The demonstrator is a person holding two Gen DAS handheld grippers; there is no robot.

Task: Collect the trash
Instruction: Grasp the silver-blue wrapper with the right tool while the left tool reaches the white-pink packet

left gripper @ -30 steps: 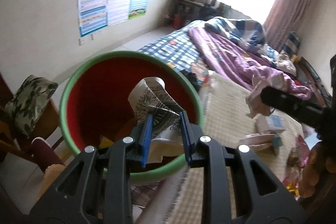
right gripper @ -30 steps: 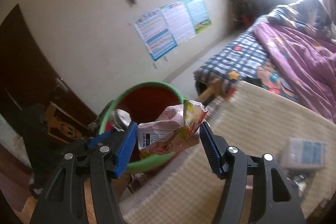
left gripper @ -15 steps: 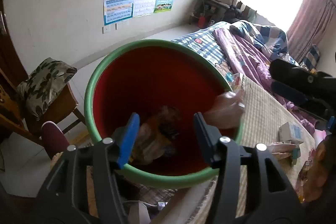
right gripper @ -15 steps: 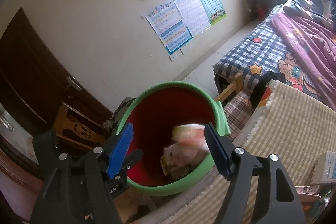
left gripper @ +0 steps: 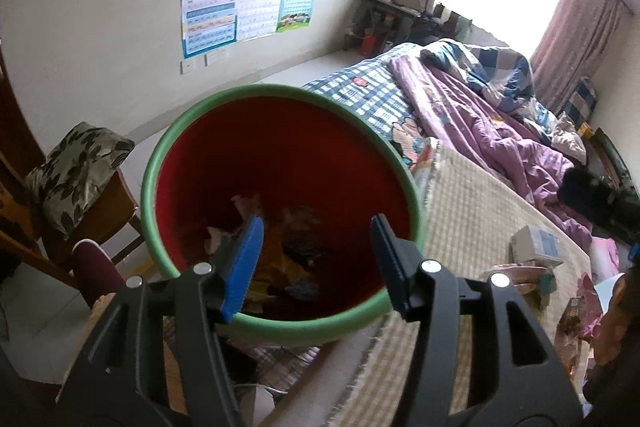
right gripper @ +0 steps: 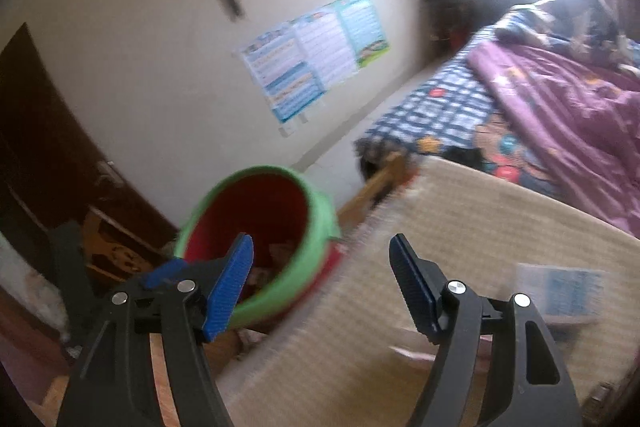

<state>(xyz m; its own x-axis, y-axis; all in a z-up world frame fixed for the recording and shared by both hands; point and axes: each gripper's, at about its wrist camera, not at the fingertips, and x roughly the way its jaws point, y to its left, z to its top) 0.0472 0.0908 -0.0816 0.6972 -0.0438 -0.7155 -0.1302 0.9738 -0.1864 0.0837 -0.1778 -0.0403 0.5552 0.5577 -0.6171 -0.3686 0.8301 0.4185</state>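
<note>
With both the left gripper [left gripper: 316, 259] and right gripper [right gripper: 322, 283] open and empty by the green-rimmed red plastic bin [left gripper: 280, 95], the drop seems done; next, reach right for the crumpled pink wrappers [left gripper: 520, 273] on the beige woven bed mat [left gripper: 472, 195].

Left gripper [left gripper: 316, 259] jaws apart, nothing between, pointing into the open mouth of the bin [left gripper: 160, 163]; straight ahead is clear down to the trash pile [left gripper: 292, 259] at the bottom. Bin rim curves just under both fingertips. Chair [left gripper: 76, 171] crowds its left. Right gripper [right gripper: 320, 283] has bare mat [right gripper: 480, 227] ahead; box [right gripper: 568, 291] blocks its right side, bin on its left.
</note>
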